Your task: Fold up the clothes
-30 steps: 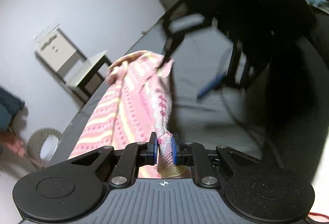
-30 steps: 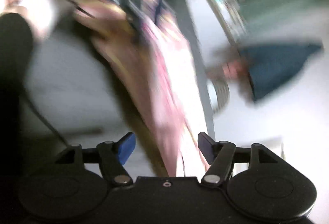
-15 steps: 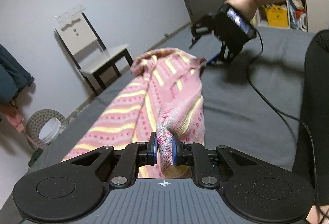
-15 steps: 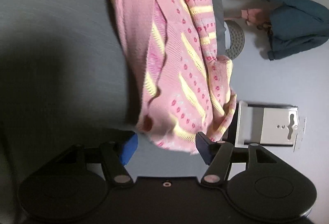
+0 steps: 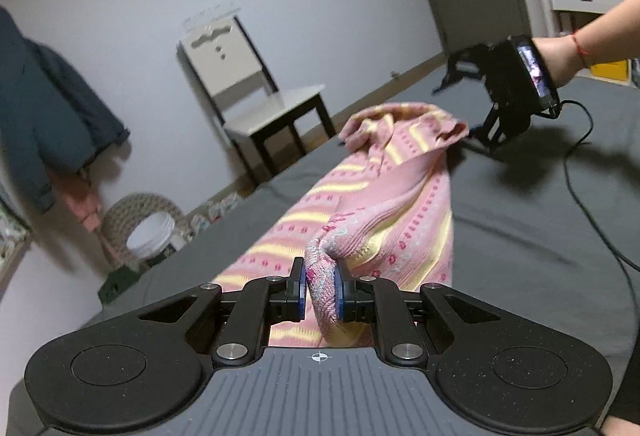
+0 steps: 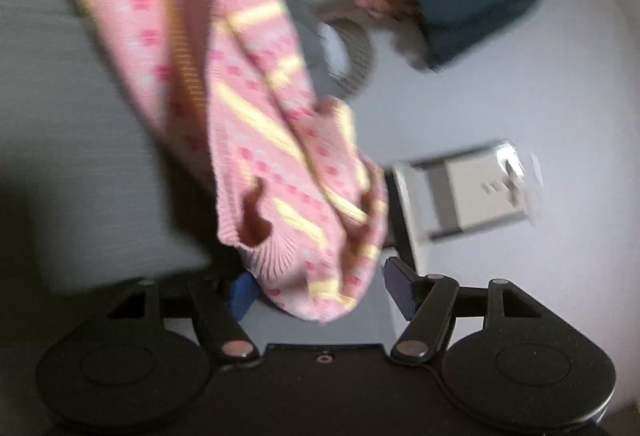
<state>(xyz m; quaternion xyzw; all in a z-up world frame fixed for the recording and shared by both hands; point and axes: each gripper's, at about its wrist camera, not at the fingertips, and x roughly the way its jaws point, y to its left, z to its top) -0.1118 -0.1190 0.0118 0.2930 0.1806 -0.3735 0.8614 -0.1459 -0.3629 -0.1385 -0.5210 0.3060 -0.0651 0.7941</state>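
Left claw (image 5: 320, 290) is pinching a bunched fold of the pink striped sweater (image 5: 376, 196), which is lying stretched along the grey bed (image 5: 520, 228). Right claw (image 6: 318, 286) is gaping wide at the sweater's far end, holding nothing. Beyond the bed, a white chair (image 5: 256, 92) is standing by the wall.

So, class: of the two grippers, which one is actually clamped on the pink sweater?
The left gripper: its blue pads pinch a fold of the pink sweater. The right gripper is open.

Home bedroom: grey-sheeted bed (image 5: 520, 236), chair (image 5: 256, 104) by the wall, hanging jacket (image 5: 44, 116), woven basket (image 5: 140, 220).
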